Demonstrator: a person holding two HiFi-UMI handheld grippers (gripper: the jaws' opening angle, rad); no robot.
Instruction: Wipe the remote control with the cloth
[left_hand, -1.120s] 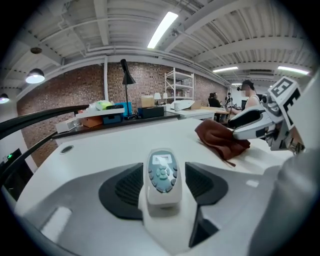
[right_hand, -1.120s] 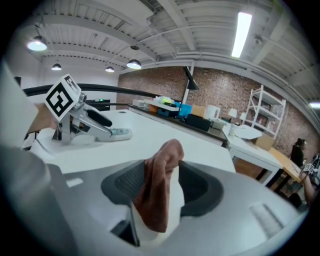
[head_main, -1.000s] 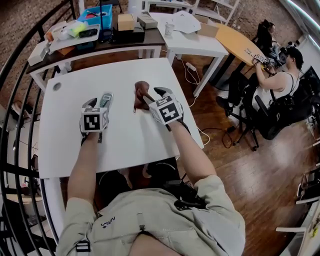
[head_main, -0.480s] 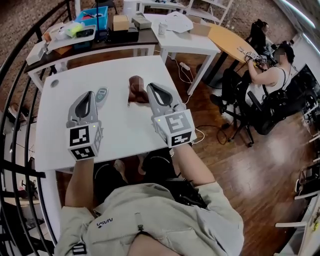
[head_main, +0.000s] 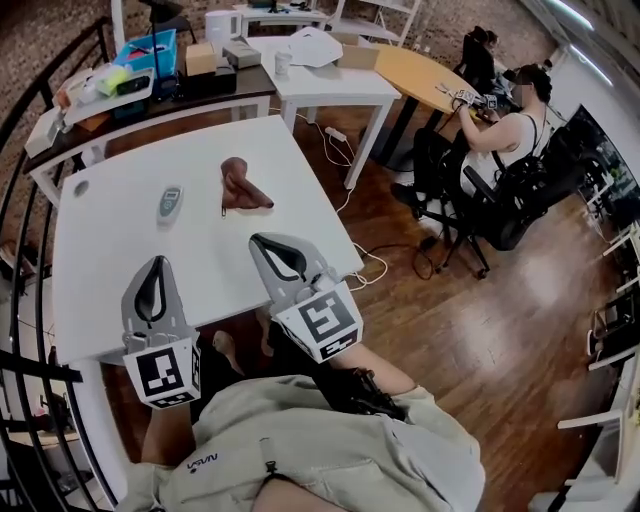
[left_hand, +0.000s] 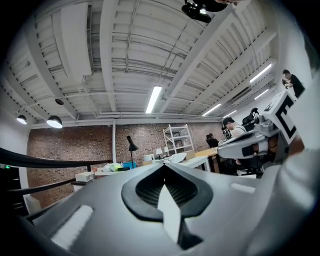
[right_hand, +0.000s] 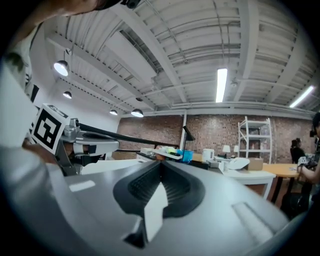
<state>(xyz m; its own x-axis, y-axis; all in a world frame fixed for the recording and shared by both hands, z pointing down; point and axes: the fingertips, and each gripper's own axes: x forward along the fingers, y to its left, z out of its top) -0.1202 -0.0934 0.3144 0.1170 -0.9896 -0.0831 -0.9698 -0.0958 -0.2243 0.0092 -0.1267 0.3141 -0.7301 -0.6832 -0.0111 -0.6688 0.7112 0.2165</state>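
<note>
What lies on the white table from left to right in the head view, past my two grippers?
From the left: small grey round cap → remote control → brown cloth.

remote control (head_main: 170, 203) left of cloth (head_main: 241, 184) on table (head_main: 120, 250)
</note>
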